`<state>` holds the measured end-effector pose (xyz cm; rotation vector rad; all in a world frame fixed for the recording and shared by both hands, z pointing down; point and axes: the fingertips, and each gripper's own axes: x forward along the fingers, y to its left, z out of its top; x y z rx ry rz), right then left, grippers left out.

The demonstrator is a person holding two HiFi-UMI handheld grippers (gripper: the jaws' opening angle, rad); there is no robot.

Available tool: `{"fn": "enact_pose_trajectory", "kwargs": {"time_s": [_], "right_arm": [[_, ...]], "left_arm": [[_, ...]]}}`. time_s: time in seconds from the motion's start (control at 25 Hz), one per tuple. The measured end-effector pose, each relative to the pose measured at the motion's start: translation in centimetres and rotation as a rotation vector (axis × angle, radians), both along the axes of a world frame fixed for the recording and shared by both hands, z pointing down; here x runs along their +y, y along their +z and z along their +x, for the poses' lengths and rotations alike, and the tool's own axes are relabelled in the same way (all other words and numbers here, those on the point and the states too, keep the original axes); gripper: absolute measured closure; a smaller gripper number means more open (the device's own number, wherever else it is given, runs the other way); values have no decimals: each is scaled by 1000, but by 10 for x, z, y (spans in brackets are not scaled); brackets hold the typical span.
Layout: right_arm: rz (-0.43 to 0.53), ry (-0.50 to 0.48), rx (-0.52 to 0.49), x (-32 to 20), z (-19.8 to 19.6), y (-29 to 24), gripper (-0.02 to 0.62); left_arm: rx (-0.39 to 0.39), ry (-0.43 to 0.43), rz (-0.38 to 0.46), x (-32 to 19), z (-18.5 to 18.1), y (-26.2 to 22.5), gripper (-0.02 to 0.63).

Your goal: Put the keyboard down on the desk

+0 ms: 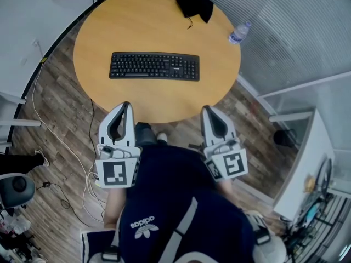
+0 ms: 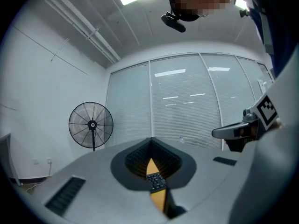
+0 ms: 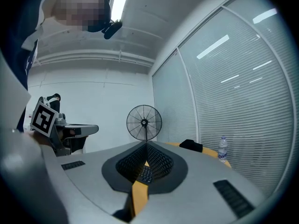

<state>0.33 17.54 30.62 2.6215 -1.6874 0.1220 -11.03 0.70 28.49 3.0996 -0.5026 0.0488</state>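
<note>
The black keyboard (image 1: pixel 154 66) lies flat on the round wooden desk (image 1: pixel 104 32), left of its middle. Neither gripper touches it. My left gripper (image 1: pixel 125 107) and right gripper (image 1: pixel 208 110) hover side by side at the desk's near edge, close to the person's body, both shut with nothing in them. In the left gripper view the jaws (image 2: pixel 151 141) meet, and a sliver of keyboard (image 2: pixel 156 181) shows through the slit. The right gripper view shows the same: closed jaws (image 3: pixel 145 144) with a bit of keyboard (image 3: pixel 143 174) and desk (image 3: pixel 137 196) behind.
A black cloth pouch (image 1: pixel 195 5) lies at the desk's far edge and a water bottle (image 1: pixel 239 32) stands at its right rim. A standing fan (image 2: pixel 91 124) is beyond the desk by the wall. Cables (image 1: pixel 41 119) trail on the wooden floor to the left.
</note>
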Motion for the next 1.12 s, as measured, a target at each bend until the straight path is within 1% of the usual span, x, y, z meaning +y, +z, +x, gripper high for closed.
{"fn": "enact_pose_trajectory", "kwargs": {"time_s": [0.2,0.4,0.72,1.12], "right_arm": [[-7,-12,15,-3,-1,-1,592],[-23,-9,27,-5,2,-1,591],[-1,1,9,-3,10,-4,592],[-5,-6,8,-5,11,-2,592]], "left_arm": [[7,-10,0,-2,-3,1,603],[2,-1,-2,-3,-2,2,603],[-8,7,-4,-2,3,5,603],[-9,25,-5,2,10,5,603]]}}
